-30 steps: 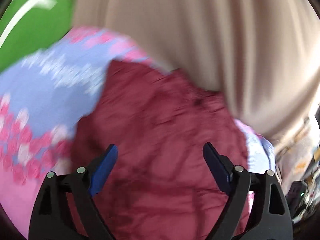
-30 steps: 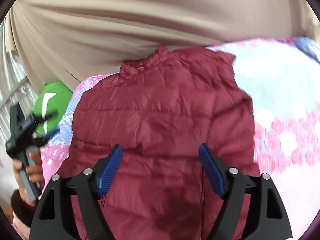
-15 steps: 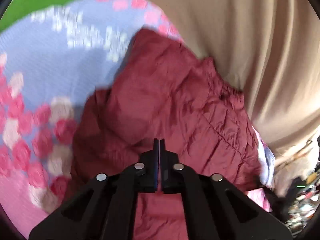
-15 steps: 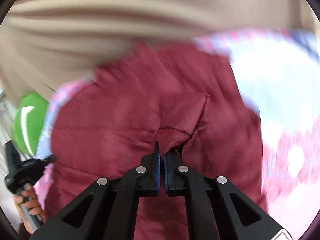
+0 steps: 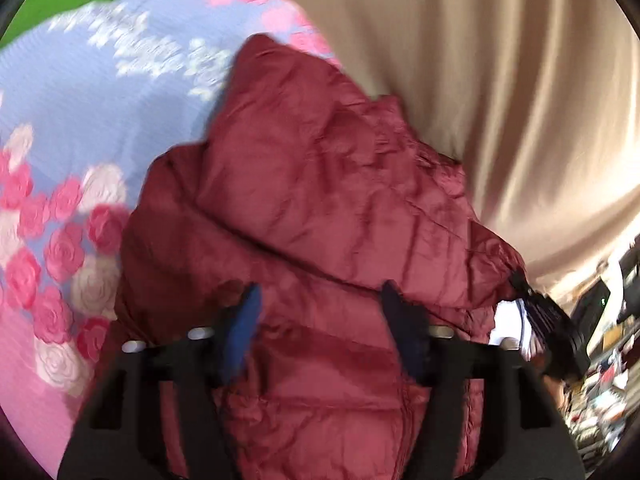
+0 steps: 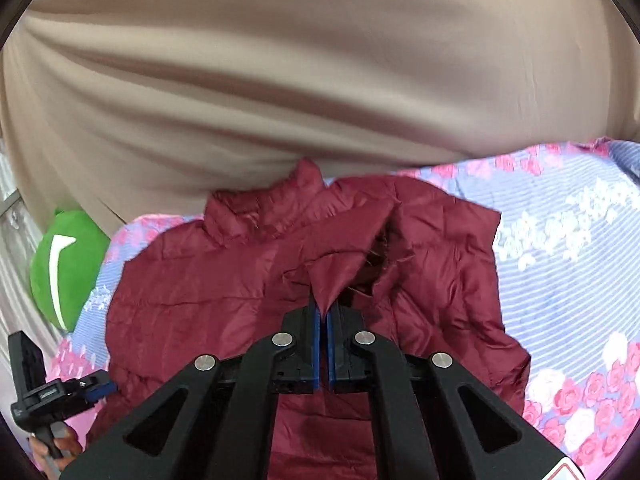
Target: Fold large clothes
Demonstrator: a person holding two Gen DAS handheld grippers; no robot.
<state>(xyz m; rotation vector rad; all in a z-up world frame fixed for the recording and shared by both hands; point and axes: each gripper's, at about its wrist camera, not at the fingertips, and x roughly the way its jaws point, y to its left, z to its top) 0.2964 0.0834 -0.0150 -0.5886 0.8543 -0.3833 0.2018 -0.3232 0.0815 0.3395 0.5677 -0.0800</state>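
Item: green plush cushion (image 6: 66,268), far left of the right wrist view, at the edge of the bed beside the beige curtain (image 6: 320,72), which hangs across the whole back and closes off everything behind the bed. Item: left gripper (image 5: 320,322), also seen low in the left corner of the right wrist view, carried by a hand (image 6: 60,446); its jaws are opening, blue pads apart, hovering over the near hem of the jacket with cloth beneath them but nothing pinched. Item: maroon puffer jacket (image 6: 200,292), the garment in work, lying in the middle of the floral bedspread (image 6: 580,280), collar toward the curtain, one side lapped over the body. Item: right gripper (image 6: 323,312), pads drawn together and clamped on a peak of the jacket's fabric, which rises in a taut fold above the fingers. Item: cluttered shelves or desk (image 5: 604,360), far right of the left wrist view, too blurred to itemise; a dark tag or strap lies at the jacket's right edge. Change against the frame half a second before: the left jaws were then shut on the cloth and have since let go; the right jaws were already closed on the fold and have carried it higher and further across the jacket.
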